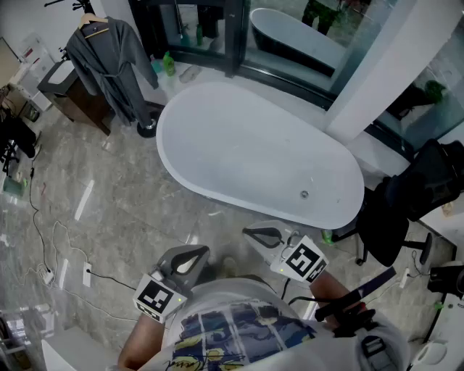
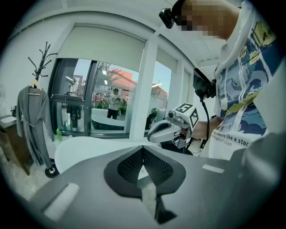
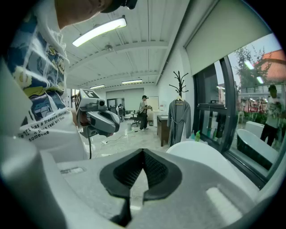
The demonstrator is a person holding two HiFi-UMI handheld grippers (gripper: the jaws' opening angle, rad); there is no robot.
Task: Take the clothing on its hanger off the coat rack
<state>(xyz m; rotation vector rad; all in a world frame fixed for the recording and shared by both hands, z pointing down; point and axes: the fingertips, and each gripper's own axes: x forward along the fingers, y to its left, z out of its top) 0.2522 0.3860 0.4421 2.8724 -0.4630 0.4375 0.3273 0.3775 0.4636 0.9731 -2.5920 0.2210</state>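
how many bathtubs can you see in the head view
2: a white oval freestanding bathtub in the middle of the room, and a dark-sided bathtub behind the glass at the top. More may be hidden.

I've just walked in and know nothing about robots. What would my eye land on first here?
A big white bathtub fills the middle of the room, beside dark-framed windows. At its far left end, a grey robe hangs on a hanger from a coat rack. Close to the person, the left gripper and right gripper are both shut and empty, well away from the robe.
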